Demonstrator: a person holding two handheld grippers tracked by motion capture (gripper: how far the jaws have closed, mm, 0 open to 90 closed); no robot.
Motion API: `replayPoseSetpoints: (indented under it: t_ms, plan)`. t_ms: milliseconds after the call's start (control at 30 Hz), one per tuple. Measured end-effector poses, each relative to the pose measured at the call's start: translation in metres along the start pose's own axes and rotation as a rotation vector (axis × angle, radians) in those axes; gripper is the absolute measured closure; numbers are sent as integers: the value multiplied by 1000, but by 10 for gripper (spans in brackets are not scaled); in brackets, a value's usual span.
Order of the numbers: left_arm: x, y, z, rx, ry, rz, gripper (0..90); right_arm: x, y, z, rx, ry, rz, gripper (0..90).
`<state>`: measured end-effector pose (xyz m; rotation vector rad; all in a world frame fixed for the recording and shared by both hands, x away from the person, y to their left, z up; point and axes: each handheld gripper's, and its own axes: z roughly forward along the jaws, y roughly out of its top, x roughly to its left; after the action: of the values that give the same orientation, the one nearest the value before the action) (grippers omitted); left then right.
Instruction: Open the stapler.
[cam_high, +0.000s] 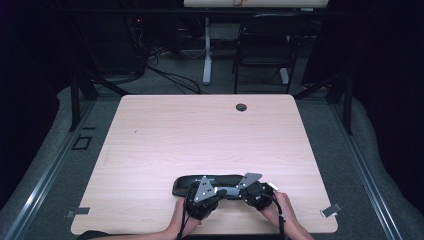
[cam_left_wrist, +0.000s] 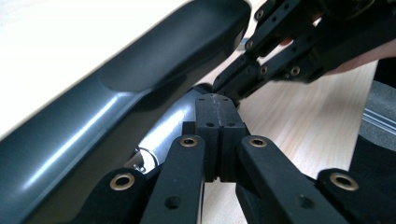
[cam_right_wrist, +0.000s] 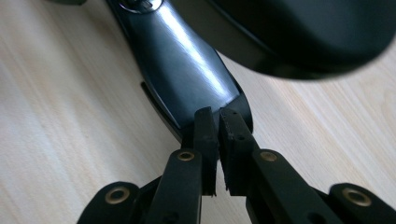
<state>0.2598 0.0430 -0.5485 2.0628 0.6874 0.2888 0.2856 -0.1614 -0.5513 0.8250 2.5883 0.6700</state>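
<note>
Fingers of both grippers, left (cam_high: 206, 192) and right (cam_high: 250, 189), are closed on a glossy black case (cam_high: 212, 181) at the desk's (cam_high: 200, 135) near edge; an even grip is advised.

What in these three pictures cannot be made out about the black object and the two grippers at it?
- High view: the black object's near edge is hidden behind the left gripper and right gripper.
- Left gripper view: the object's left end is cut off by the frame edge, and its top is blurred.
- Right gripper view: whether the nearly closed fingertips pinch anything; the glossy part's tip lies behind them.
</note>
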Motion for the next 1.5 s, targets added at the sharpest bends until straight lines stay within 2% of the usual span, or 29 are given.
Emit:
replayPoseSetpoints:
  t_ms: [67,100,233,267,333,467,500,567,600,633,667,733,833,1067,1200,1367,1500]
  plan:
    - [0,-1,3,11,5,-5,898,-1,-2,3,6,-14,22,863]
    - [0,-1,4,10,4,-7,898,-5,-3,1,26,-5,1,862]
    - [-1,-2,7,7,5,-17,898,-4,-5,3,-14,-3,33,871]
    - [-1,-2,7,6,5,-19,898,-4,-4,1,3,-8,7,874]
    - [-1,-2,8,4,7,-20,898,0,-2,0,-18,-9,-1,874]
    - [0,-2,9,5,13,-27,898,4,0,-1,-24,-19,-30,878]
    - [0,-2,9,4,13,-34,898,6,0,0,-42,-24,-30,879]
    - [1,-2,9,6,17,-39,898,6,1,1,-57,-17,-24,882]
    - [2,-2,10,6,20,-43,898,6,2,1,-53,-13,-39,893]
    - [2,-2,10,5,21,-42,898,7,2,3,-74,0,-34,896]
    - [2,-2,11,3,23,-45,898,8,4,3,-70,19,-47,897]
    - [2,-2,11,3,26,-44,898,9,4,3,-69,23,-56,896]
    - [2,-2,12,-3,27,-45,898,14,5,3,-74,-2,-73,893]
    - [2,-2,14,-7,49,-47,898,13,0,4,-113,-3,-41,879]
    - [2,-2,14,-16,58,-51,898,13,0,4,-114,-3,-39,872]
    - [2,-3,13,-27,59,-84,898,13,0,4,-120,-1,-37,878]
    - [0,-3,15,-34,75,-76,898,11,-1,5,-124,12,-26,885]
